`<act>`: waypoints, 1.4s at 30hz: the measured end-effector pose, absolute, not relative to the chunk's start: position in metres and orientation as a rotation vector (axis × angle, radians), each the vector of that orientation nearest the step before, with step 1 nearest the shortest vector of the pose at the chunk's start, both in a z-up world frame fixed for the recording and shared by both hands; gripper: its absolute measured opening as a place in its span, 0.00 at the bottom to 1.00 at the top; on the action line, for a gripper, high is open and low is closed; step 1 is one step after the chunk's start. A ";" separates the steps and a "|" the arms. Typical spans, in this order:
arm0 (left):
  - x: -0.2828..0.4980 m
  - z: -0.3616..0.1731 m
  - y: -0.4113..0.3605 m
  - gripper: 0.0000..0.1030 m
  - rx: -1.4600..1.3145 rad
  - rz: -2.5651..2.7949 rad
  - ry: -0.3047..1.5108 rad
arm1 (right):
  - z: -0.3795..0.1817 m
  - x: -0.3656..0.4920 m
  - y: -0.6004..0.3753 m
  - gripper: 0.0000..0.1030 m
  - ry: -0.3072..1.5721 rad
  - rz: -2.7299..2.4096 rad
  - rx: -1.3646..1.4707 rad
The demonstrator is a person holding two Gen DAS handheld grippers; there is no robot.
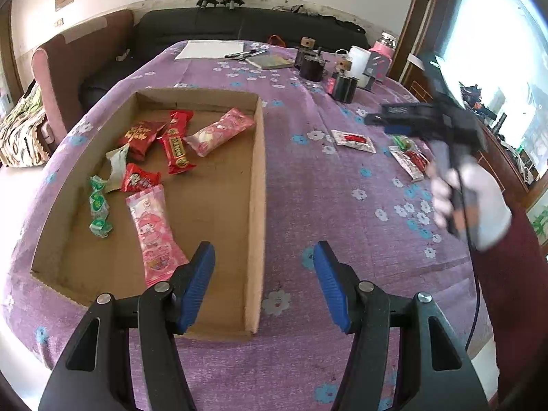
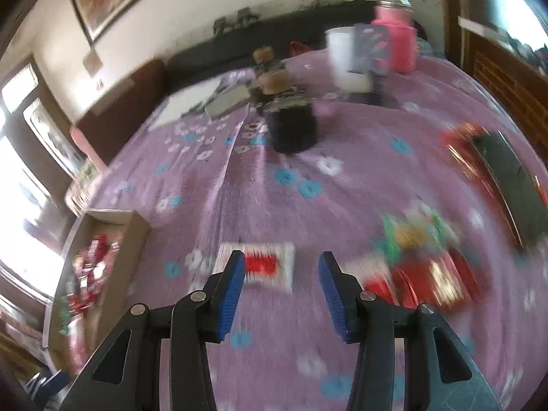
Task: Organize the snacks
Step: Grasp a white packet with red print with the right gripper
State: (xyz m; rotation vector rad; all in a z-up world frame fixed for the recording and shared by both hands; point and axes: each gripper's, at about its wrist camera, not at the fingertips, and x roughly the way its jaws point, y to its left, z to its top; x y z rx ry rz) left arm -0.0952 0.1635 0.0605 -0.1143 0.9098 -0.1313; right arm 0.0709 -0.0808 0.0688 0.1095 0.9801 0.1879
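- My left gripper [image 1: 263, 287] hangs with its blue pads apart and nothing between them, over the right wall of the cardboard box [image 1: 255, 205].
- In the box, just ahead and left of it, lie two pink wrappers [image 1: 152, 236], several red packets [image 1: 176, 147] and a green candy [image 1: 97, 207].
- My right gripper [image 2: 281, 287] is about half open and holds nothing; its view is blurred.
- Just ahead of its left pad a white sachet with a red patch [image 2: 270, 267] lies flat on the purple flowered cloth [image 2: 239, 178].
- To its right sit red packets [image 2: 435, 281] and a green-and-white sweet [image 2: 411, 233].
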 end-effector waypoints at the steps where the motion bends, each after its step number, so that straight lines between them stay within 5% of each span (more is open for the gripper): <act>1: -0.095 0.059 0.165 0.57 -0.118 -0.127 0.913 | 0.064 0.082 -0.070 0.46 0.989 0.183 0.065; 6: -0.092 0.054 0.181 0.57 -0.145 -0.099 0.929 | 0.036 0.106 -0.049 0.35 1.077 0.168 0.007; 15: -0.086 0.046 0.178 0.57 -0.174 -0.145 0.948 | 0.046 0.018 -0.047 0.36 1.252 0.460 0.171; 19: -0.092 0.049 0.166 0.57 -0.145 -0.189 0.940 | 0.081 -0.017 -0.090 0.35 1.115 0.433 0.232; 27: -0.094 0.049 0.146 0.57 -0.140 -0.242 0.950 | 0.092 -0.033 -0.202 0.44 0.976 0.120 0.354; 33: -0.095 0.050 0.135 0.61 -0.113 -0.215 0.965 | 0.057 -0.011 -0.184 0.47 1.012 0.103 0.281; 37: -0.099 0.061 0.131 0.61 -0.088 -0.210 0.925 | 0.045 0.006 -0.162 0.63 0.981 0.095 0.205; 42: -0.089 0.061 0.110 0.61 -0.049 -0.233 0.938 | 0.039 0.015 -0.139 0.63 0.949 0.076 0.098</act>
